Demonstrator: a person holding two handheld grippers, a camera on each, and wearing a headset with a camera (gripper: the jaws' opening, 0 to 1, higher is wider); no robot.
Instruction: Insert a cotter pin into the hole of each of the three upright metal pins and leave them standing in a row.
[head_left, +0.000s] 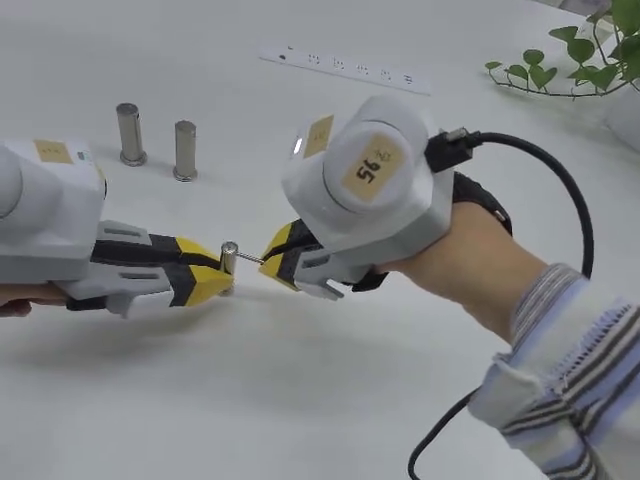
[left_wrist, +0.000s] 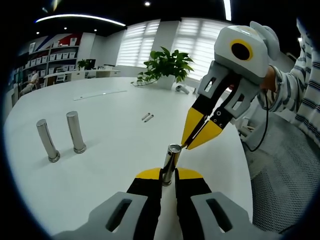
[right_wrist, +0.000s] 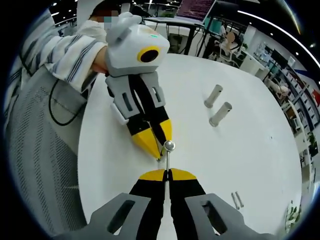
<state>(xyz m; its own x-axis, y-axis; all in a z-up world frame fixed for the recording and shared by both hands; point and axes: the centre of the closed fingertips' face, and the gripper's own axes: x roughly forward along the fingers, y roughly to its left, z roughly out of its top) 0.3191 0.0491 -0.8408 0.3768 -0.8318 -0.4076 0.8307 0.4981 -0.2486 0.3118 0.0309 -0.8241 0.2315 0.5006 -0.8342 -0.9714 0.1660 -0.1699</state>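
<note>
My left gripper (head_left: 222, 276) (left_wrist: 168, 175) is shut on an upright metal pin (head_left: 228, 257) (left_wrist: 171, 159), low on its shaft. My right gripper (head_left: 270, 258) (right_wrist: 167, 174) is shut on a thin cotter pin (head_left: 250, 259) (right_wrist: 167, 160), whose free end reaches the top of that metal pin (right_wrist: 169, 145). I cannot tell whether the tip is in the hole. Two more metal pins (head_left: 130, 133) (head_left: 185, 150) stand side by side at the far left of the white table. Two spare cotter pins (left_wrist: 147, 117) (right_wrist: 236, 200) lie on the table.
A white power strip (head_left: 345, 68) lies at the back of the table and a potted plant (head_left: 580, 60) (left_wrist: 165, 62) sits at the back right. A black cable (head_left: 560, 190) loops from the right gripper over the person's sleeve.
</note>
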